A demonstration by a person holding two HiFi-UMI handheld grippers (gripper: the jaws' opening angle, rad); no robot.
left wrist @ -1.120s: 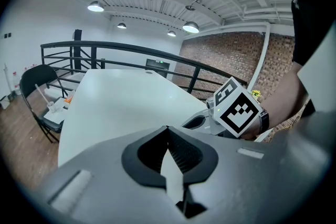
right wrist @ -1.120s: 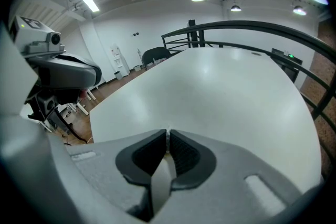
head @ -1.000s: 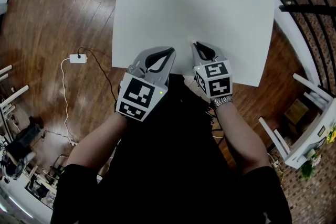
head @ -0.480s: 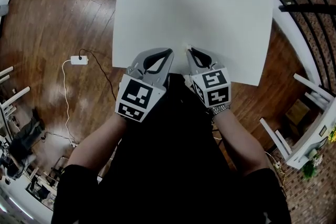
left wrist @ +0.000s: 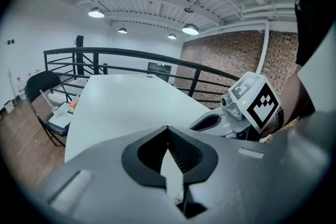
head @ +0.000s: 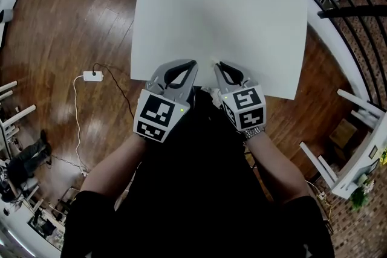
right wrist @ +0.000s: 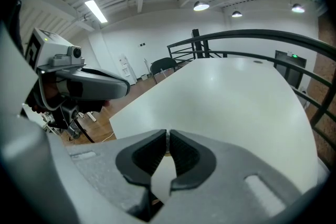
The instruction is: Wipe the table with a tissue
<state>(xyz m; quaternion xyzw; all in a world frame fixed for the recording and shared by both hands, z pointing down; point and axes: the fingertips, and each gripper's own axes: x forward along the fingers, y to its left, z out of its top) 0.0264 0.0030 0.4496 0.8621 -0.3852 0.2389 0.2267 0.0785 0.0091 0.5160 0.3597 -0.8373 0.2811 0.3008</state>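
Tissue: no clear sheet shows on the table top. In the head view a small pale fleck [head: 213,61] sits at the tips of the right gripper [head: 216,66]. It may be a corner of the tissue, but it is too small to be sure.
Right jaws: pressed together at the tips in the right gripper view. Only a thin slit is between the pads, and it cannot be told if a thin sheet is pinched there.
Left jaws: the left gripper [head: 193,63] is also clenched, tips touching, with nothing visible between them.
Position of hands: both grippers are side by side at the near edge of the table [head: 224,3], close to each other and pointing forward.
Key relation: the whole surface to wipe lies ahead of both jaws, with its long axis running away from the person. The right gripper is the one touching the fleck, so probably this hand should lead the stroke.
Surface: white, smooth and bare, with a soft reflection of the lamps. It should give little friction.
Room: dark wooden floor [head: 72,21] with a white cable [head: 75,106] at the left. A black railing [left wrist: 131,52] runs behind the table, with a folding chair [left wrist: 39,86], a brick wall [left wrist: 236,55] and ceiling lamps [left wrist: 96,12] around it.
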